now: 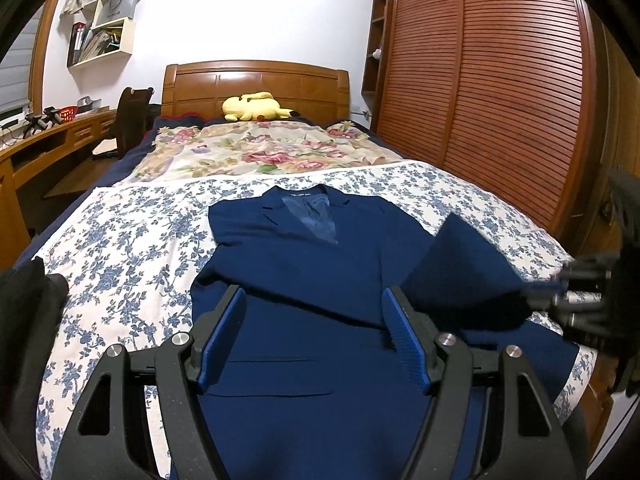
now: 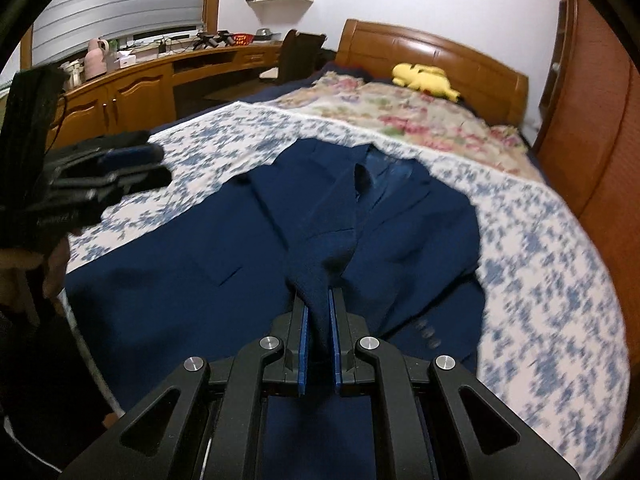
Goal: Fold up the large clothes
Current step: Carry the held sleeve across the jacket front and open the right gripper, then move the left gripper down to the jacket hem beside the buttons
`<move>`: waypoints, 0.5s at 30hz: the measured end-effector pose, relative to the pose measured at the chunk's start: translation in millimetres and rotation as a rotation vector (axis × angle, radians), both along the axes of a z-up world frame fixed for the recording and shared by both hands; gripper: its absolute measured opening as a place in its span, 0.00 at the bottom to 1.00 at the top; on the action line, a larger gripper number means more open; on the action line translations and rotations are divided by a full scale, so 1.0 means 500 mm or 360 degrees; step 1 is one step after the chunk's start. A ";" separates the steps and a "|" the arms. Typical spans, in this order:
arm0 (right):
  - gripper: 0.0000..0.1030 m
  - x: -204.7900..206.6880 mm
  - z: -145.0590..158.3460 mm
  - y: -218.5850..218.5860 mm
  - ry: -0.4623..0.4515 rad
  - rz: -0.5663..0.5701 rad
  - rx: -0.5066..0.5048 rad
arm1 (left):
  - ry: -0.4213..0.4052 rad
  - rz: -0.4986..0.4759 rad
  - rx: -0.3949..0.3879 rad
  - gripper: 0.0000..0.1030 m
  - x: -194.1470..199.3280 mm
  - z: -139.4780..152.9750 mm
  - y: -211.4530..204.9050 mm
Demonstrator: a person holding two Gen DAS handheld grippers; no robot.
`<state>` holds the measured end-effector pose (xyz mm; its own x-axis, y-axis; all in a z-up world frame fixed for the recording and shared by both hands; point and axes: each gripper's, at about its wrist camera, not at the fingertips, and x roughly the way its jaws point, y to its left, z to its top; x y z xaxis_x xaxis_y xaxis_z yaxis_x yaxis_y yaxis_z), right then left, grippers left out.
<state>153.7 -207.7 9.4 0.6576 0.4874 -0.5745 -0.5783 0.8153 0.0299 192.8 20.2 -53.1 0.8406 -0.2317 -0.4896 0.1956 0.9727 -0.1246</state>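
1. Jacket (image 1: 304, 264) (navy, collar toward the headboard (image 1: 256, 86)) lies flat on the bed (image 1: 120, 248).
2. Right gripper (image 2: 319, 300) pinches its lifted sleeve (image 2: 320, 256).
3. Left gripper (image 1: 314, 304) hovers over the jacket, jaws apart, empty.

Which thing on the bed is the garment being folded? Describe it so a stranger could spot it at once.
Start at the wooden-headboard bed. On its near half lies a blue-and-white floral sheet, and flat on that sheet lies the navy blazer, collar towards the headboard. It is the only plain dark-blue piece among the flowered bedding, and the right gripper pinches its sleeve.
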 end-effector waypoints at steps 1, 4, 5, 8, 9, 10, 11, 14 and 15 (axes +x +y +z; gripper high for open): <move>0.09 0.000 0.006 0.018 0.0020 0.0010 0.0004 | 0.0002 0.0001 0.0003 0.69 0.000 0.000 0.000; 0.09 0.009 -0.026 0.040 0.0076 0.0030 0.0002 | 0.0002 0.0002 0.0005 0.69 0.001 0.000 0.000; 0.12 0.002 -0.027 0.047 0.0095 0.0031 0.0004 | 0.0004 0.0003 0.0007 0.69 0.001 -0.001 -0.001; 0.19 0.004 -0.037 0.046 0.0153 0.0026 0.0036 | 0.0007 0.0002 0.0008 0.69 0.001 -0.001 -0.001; 0.24 0.008 -0.035 0.045 0.0168 0.0029 0.0054 | 0.0007 0.0000 0.0008 0.69 0.001 -0.001 -0.001; 0.27 0.011 -0.030 0.042 0.0174 0.0036 0.0071 | 0.0010 0.0003 0.0012 0.69 0.002 -0.001 -0.001; 0.33 0.015 -0.029 0.042 0.0173 0.0040 0.0078 | 0.0012 0.0002 0.0014 0.69 0.003 -0.001 -0.002; 0.44 0.021 -0.016 0.041 0.0124 0.0044 0.0088 | 0.0013 0.0001 0.0019 0.69 0.002 -0.002 -0.004; 0.44 0.023 -0.012 0.042 0.0111 0.0047 0.0089 | 0.0014 0.0000 0.0022 0.69 0.003 -0.003 -0.004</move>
